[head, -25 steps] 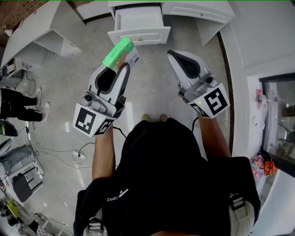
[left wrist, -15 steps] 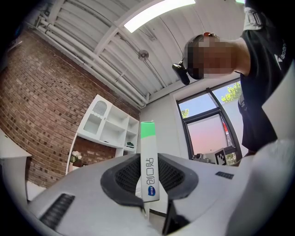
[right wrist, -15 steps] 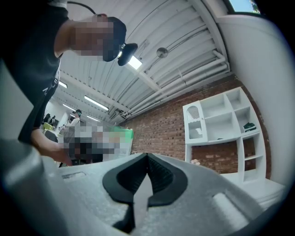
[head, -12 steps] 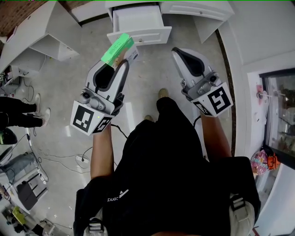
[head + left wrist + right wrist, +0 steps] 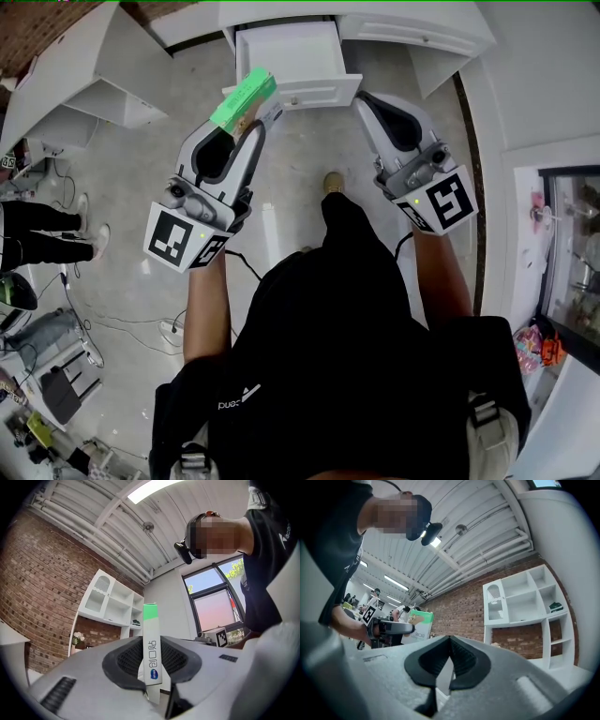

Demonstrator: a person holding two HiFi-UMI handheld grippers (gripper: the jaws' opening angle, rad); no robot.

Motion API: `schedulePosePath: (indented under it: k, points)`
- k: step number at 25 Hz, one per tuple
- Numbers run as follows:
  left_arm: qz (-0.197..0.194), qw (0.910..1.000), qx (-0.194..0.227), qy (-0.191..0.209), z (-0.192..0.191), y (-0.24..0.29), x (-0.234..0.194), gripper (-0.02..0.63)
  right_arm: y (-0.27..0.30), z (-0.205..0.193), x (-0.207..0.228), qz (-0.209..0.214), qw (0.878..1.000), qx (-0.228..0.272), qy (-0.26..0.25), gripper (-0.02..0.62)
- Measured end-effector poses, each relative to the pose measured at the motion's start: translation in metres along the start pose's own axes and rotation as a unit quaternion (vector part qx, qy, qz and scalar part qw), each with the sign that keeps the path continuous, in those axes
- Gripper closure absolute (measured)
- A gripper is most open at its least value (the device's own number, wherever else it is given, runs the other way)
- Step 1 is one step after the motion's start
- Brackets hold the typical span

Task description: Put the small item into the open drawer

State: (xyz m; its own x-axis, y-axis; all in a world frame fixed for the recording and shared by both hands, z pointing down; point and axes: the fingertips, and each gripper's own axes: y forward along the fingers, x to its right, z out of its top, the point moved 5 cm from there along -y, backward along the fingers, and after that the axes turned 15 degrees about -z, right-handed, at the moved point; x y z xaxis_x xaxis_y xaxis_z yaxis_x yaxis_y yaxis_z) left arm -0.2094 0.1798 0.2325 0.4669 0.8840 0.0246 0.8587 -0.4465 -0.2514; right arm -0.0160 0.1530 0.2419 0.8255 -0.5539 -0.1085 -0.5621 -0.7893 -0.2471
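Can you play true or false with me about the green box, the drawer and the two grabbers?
1. The left gripper is holding a box. True.
2. The drawer is shut. False: it is pulled open.
3. The right gripper holds nothing. True: its jaws are together and empty.
4. The box is already inside the drawer. False: it is clamped in the left gripper, just short of the drawer's front.
5. The box is red. False: it is green and white.
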Motion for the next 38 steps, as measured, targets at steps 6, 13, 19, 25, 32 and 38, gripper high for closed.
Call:
schedulePosePath:
  k: [6, 13, 19, 25, 32, 38]
  points:
    - [0.002, 0.9997, -0.026, -0.001, -0.02, 0.044, -0.063, 0.517, 0.054, -0.023, 0.055, 0.006, 1.0, -0.006, -0.005, 0.595]
    - [0.008, 0.9972, -0.074, -0.007, -0.057, 0.107, -0.134, 0.517, 0.11, -0.061, 0.129, 0.017, 1.0, -0.021, -0.003, 0.595]
    - [0.013, 0.9914, -0.128, -0.023, -0.095, 0.153, -0.189, 0.517, 0.156, -0.093, 0.182, 0.033, 0.999, -0.033, 0.005, 0.595]
    - [0.017, 0.977, -0.207, -0.048, -0.142, 0.181, -0.23, 0.517, 0.186, -0.12, 0.225, 0.048, 0.998, -0.042, 0.013, 0.595]
    - [-0.012, 0.9541, -0.287, -0.084, -0.19, 0.204, -0.262, 0.517, 0.214, -0.143, 0.249, 0.055, 0.997, -0.055, 0.021, 0.595]
    - [-0.045, 0.9209, -0.367, -0.122, -0.238, 0.217, -0.281, 0.517, 0.225, -0.16, 0.261, 0.041, 0.996, -0.076, 0.028, 0.595]
